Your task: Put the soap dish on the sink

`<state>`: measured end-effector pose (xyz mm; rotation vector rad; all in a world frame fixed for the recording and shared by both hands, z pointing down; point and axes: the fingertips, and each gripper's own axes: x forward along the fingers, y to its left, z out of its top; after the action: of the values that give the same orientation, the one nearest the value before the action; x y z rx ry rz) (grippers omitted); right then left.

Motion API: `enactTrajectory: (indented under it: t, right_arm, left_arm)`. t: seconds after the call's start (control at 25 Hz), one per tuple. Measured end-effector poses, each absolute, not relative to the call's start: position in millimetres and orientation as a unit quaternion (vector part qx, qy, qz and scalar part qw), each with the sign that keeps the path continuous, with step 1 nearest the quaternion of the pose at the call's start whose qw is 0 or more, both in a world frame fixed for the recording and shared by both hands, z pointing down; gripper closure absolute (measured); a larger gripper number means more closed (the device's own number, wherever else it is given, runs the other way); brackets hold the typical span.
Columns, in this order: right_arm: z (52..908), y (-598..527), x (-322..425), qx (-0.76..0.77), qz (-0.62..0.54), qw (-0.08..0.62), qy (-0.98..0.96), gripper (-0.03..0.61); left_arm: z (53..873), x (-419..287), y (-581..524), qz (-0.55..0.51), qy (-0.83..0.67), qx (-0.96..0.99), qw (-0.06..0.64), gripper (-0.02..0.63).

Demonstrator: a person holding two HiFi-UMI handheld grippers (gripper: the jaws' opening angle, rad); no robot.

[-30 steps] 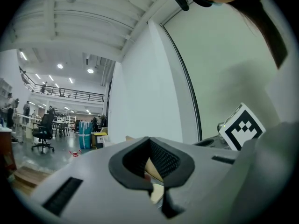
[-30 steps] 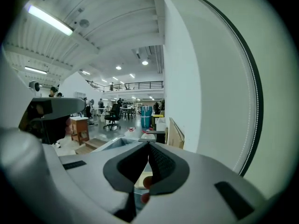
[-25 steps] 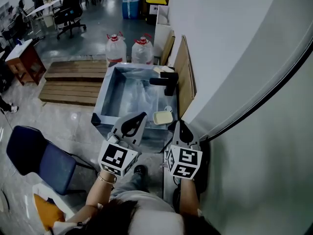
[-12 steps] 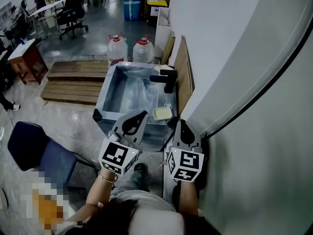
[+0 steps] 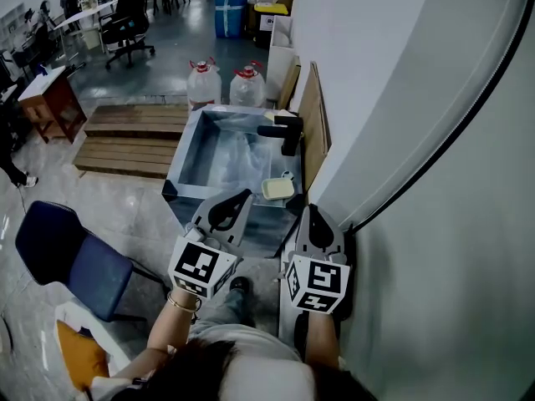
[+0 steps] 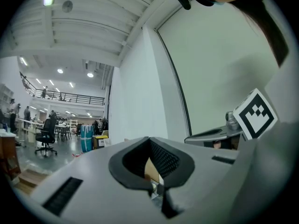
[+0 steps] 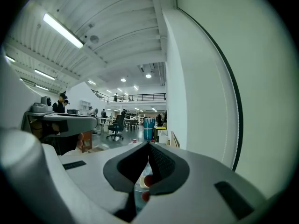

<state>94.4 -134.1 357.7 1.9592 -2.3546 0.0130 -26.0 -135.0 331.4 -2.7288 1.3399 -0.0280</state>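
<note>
A pale yellow soap dish (image 5: 278,189) rests at the near right corner of the metal sink (image 5: 179,164), in front of the black faucet (image 5: 284,132). Just short of the sink's front edge in the head view, my left gripper (image 5: 236,200) is shut and holds nothing. My right gripper (image 5: 311,214) is also shut and empty, a little below and right of the dish and apart from it. The left gripper view shows its jaws (image 6: 150,141) closed together. The right gripper view shows the same for the right gripper (image 7: 148,146).
A white wall runs close along the right, with a wooden board (image 5: 311,128) leaning behind the sink. Two water jugs (image 5: 203,82) stand beyond the basin. A wooden pallet (image 5: 125,140) lies at the left, and a blue chair (image 5: 67,257) stands at the near left.
The sink and dish sit slightly farther up the head view from the grippers. Both grippers have stayed shut and almost still.
</note>
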Motion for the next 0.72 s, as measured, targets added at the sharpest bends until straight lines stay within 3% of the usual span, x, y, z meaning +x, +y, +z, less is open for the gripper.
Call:
enactTrajectory:
  t: [0.72]
  right_arm:
    - [346.7,-96.0,93.2,0.630,-0.007,0.028,-0.776,0.552]
  left_arm:
    - [324.7,-26.6,-101.2,-0.010,0.447,-0.893,0.060,0.605]
